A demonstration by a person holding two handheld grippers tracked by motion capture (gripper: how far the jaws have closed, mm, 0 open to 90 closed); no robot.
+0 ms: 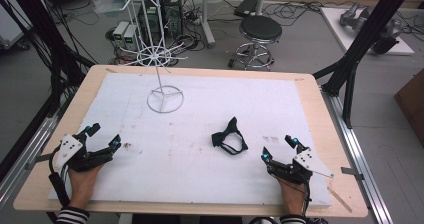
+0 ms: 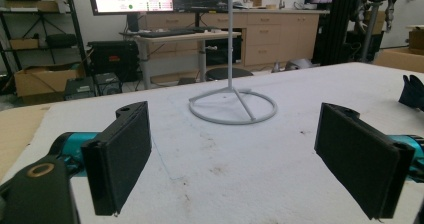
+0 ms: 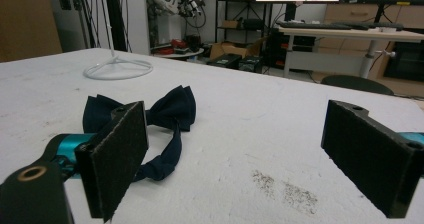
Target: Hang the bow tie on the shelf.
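Observation:
A dark navy bow tie (image 1: 229,136) with its strap looped lies on the white foam sheet (image 1: 200,134), right of centre. In the right gripper view the bow tie (image 3: 165,111) sits just beyond the left jaw. My right gripper (image 1: 281,150) rests near the front right edge, open and holding nothing, a short way right of the tie. My left gripper (image 1: 104,136) rests at the front left, open and holding nothing. A white wire stand (image 1: 165,98) with spoked wheels rises from a ring base at the back of the sheet; the same ring base (image 2: 232,106) lies ahead of the left jaws.
The foam sheet covers a wooden table (image 1: 320,114). Beyond the far edge stand a black stool (image 1: 260,31), cables and equipment boxes on the floor. Black frame posts (image 1: 360,49) rise at the right. Small dark stains (image 1: 272,139) mark the sheet near the right gripper.

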